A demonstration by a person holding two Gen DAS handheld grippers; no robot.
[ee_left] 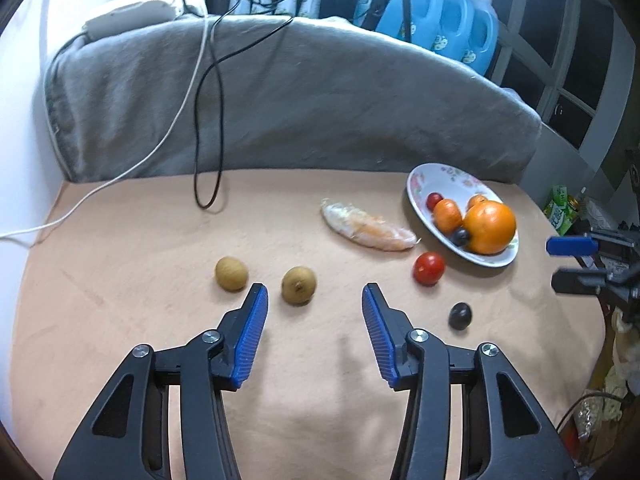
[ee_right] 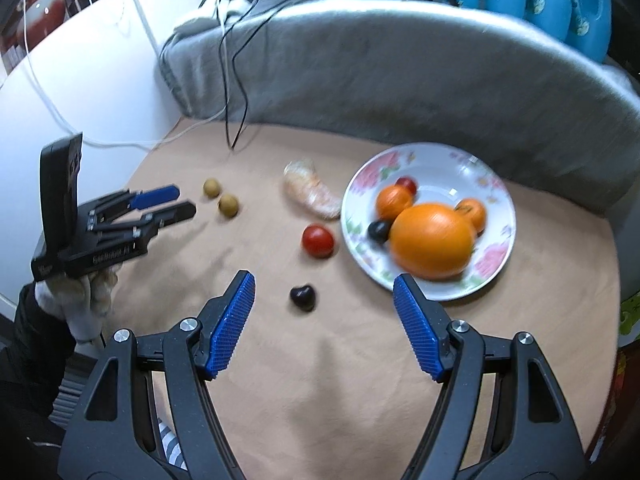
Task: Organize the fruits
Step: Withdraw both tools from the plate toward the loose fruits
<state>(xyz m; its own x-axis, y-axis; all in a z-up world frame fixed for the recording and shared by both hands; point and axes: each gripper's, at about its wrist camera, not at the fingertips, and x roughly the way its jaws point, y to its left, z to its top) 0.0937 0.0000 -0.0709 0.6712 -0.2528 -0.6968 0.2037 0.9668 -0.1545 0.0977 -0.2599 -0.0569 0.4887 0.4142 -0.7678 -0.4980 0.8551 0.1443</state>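
Five loose fruits lie on the tan desk (ee_left: 120,320) outside the plate, so the sorting is judged roughly half done.

Nearest, the left gripper (ee_left: 315,294) hangs low over the desk with its blue-padded jaws apart and nothing between them. The right gripper (ee_right: 324,286) is likewise spread wide and empty. Just ahead of it sits a dark cherry-like fruit (ee_right: 303,297), roughly between its fingertips but beyond them, not touched.

Next out, two brown longan-like fruits lie near each other: one (ee_left: 299,285) just past the left gripper's tips, the other (ee_left: 231,273) further left. A red cherry tomato (ee_left: 429,268) rests just beside the plate's near rim. A peeled citrus segment (ee_left: 366,228) lies beyond it, close to the plate; whether the two touch cannot be told.

Further still, the floral plate (ee_left: 424,178) already holds a large orange (ee_left: 490,227), two small mandarins, a small red fruit and a dark one. The farther mandarin is largely hidden behind the orange in the left wrist view.

At the back, a grey blanket (ee_left: 320,100) carries trailing cables, with blue detergent bottles (ee_left: 452,8) behind.

The right wrist view is motion-blurred, so the plate's contents are soft there. The identity of the small brown and dark fruits is a judgement only.
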